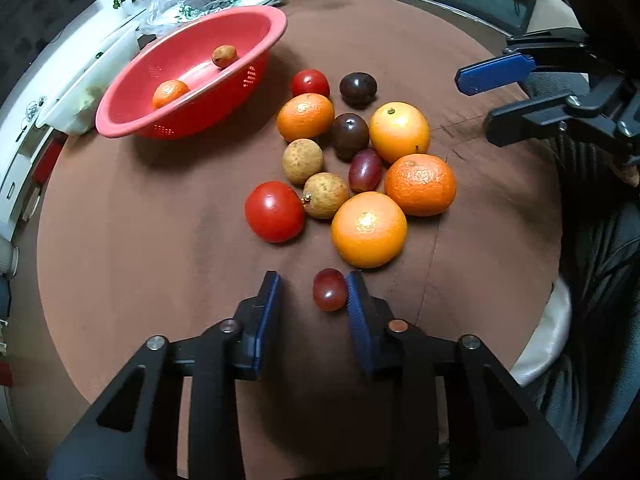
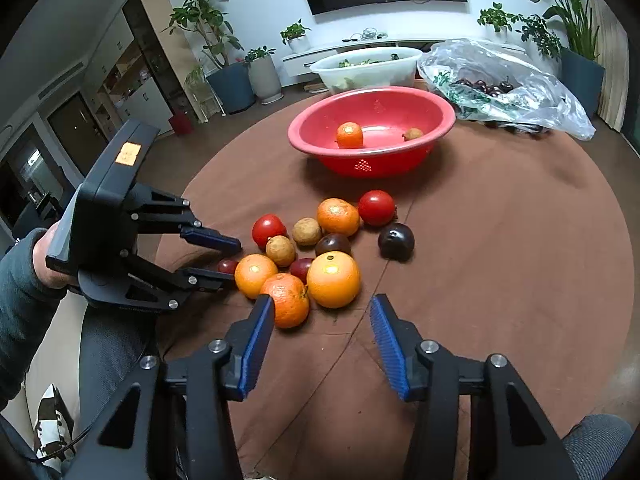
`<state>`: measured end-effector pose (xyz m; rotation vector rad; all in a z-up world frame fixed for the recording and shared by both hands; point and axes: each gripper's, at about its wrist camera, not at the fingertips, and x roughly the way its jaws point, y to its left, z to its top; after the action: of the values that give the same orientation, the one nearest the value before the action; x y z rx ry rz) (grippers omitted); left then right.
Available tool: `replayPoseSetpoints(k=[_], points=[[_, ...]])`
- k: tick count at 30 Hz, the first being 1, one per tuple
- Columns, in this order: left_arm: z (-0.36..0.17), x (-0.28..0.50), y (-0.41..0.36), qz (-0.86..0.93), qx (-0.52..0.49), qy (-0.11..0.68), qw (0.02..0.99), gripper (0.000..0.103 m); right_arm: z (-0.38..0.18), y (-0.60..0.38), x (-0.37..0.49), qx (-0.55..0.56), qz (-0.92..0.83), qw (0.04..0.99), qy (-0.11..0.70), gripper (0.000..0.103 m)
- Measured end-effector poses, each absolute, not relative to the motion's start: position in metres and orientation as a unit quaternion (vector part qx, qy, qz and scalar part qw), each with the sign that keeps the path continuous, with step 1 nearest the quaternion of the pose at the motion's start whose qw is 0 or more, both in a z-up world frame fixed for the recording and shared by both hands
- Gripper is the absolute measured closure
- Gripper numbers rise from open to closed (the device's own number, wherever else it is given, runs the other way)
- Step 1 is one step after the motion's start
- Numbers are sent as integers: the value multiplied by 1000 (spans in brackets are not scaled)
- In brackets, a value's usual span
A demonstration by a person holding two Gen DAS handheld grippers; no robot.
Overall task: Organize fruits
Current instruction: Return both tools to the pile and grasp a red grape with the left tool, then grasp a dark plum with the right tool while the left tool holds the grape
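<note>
— While the left gripper (image 1: 312,292) has its fingers spread around the grape (image 1: 329,289) near the counter's (image 1: 120,260) front edge, how should it close?

— Gently, I think; grapes squash. Then carry it to the red bowl (image 1: 120,120). The right gripper (image 2: 322,320) hovers released.

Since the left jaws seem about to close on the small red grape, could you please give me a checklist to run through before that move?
1. Grape lies between the left gripper jaws: ok.
2. Jaws open wide enough: ok.
3. Grape centred: not ok, it sits against the right-side jaw.
4. Nearest orange clear of the jaws: ok, apart from the grape.
5. Red bowl has room: ok, only two fruits inside.
6. Right gripper out of the way: ok, open, empty, off to the side.
</note>
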<state>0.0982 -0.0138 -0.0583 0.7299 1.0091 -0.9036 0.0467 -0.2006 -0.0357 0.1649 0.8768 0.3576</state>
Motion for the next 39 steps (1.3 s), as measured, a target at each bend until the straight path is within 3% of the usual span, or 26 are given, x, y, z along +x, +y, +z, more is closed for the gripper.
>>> replayPoseSetpoints(k=[4, 30, 39], points=[[-58, 94, -15, -412, 332, 455, 716, 84, -35, -204, 47, 83, 168, 887, 422, 51], [-56, 99, 3, -382, 304, 481, 729, 85, -37, -206, 49, 87, 162, 887, 424, 52], [-37, 100, 21, -361, 231, 472, 770, 87, -31, -227, 74, 88, 138, 894, 418, 54]])
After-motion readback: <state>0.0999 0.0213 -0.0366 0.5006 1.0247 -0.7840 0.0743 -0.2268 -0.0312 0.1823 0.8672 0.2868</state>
